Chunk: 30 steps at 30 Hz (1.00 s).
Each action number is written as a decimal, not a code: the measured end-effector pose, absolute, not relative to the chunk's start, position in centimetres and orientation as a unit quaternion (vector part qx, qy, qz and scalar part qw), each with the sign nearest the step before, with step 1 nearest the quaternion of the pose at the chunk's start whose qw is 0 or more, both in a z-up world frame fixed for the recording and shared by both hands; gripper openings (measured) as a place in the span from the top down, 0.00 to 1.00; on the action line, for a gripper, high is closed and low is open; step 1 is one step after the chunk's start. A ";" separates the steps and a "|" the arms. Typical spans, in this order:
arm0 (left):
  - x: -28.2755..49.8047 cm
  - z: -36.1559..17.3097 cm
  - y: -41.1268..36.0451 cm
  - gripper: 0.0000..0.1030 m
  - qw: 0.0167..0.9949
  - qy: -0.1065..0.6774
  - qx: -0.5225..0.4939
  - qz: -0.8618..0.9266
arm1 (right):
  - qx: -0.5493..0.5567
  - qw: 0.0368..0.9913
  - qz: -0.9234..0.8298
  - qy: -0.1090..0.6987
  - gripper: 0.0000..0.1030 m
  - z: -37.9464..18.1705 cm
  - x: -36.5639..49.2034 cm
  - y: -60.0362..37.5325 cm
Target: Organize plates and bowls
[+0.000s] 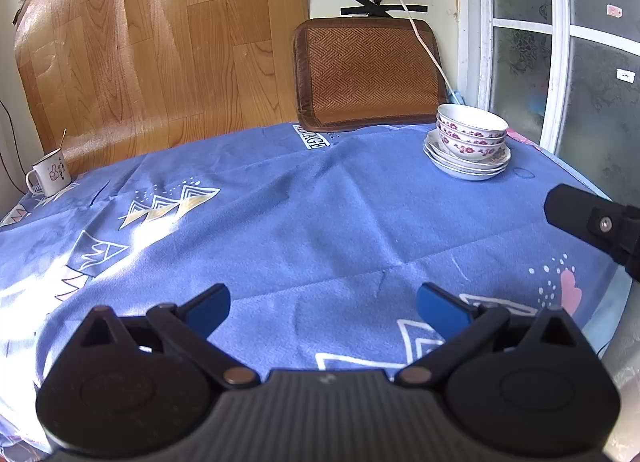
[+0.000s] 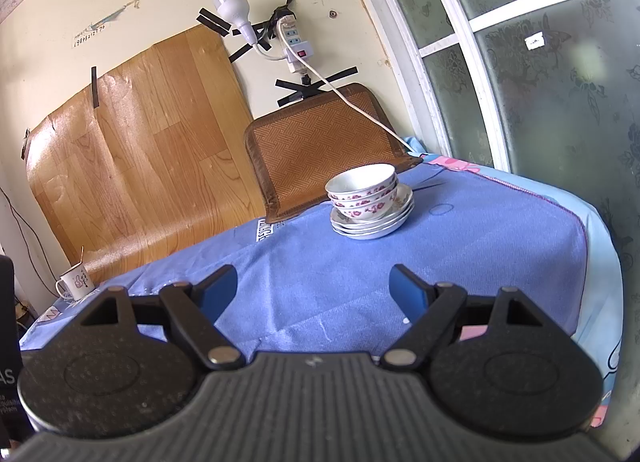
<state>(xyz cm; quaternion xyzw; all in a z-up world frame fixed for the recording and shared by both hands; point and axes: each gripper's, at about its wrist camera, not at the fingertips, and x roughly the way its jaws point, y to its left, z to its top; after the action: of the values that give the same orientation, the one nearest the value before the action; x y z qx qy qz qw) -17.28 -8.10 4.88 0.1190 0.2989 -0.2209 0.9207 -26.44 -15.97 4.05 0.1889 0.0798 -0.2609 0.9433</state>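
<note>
Floral white bowls (image 1: pixel 471 131) sit nested on a stack of white plates (image 1: pixel 468 163) at the far right of the blue tablecloth (image 1: pixel 304 213). The same bowls (image 2: pixel 362 185) and plates (image 2: pixel 372 223) show ahead in the right wrist view. My left gripper (image 1: pixel 323 304) is open and empty, low over the cloth, well short of the stack. My right gripper (image 2: pixel 314 290) is open and empty, also short of the stack. Part of the right gripper's body (image 1: pixel 592 221) shows at the right edge of the left wrist view.
A white mug (image 1: pixel 49 173) with a spoon stands at the table's far left corner; it also shows in the right wrist view (image 2: pixel 76 282). A woven brown mat (image 1: pixel 368 73) leans on the wall behind the table. A frosted window (image 1: pixel 568 61) lies to the right.
</note>
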 end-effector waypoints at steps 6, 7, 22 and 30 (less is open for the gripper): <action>-17.5 5.2 -8.0 0.00 0.924 0.289 0.119 -0.219 | 0.191 0.942 -0.263 0.080 0.17 3.9 -26.5 -16.1; -17.5 5.3 -8.0 0.00 0.925 0.286 0.118 -0.219 | 0.191 0.942 -0.263 0.080 0.17 3.9 -26.5 -16.1; -17.8 5.5 -7.8 0.00 0.927 0.278 0.120 -0.221 | 0.191 0.942 -0.263 0.080 0.17 3.9 -26.6 -16.1; -17.8 5.3 -8.0 0.00 0.925 0.281 0.123 -0.225 | 0.191 0.942 -0.263 0.080 0.17 3.9 -26.6 -16.1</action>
<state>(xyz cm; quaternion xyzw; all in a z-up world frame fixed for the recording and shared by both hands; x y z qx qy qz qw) -17.83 -8.02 5.30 0.1227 0.2814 -0.2247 0.9248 -26.56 -16.14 3.85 0.1910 0.0804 -0.2631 0.9423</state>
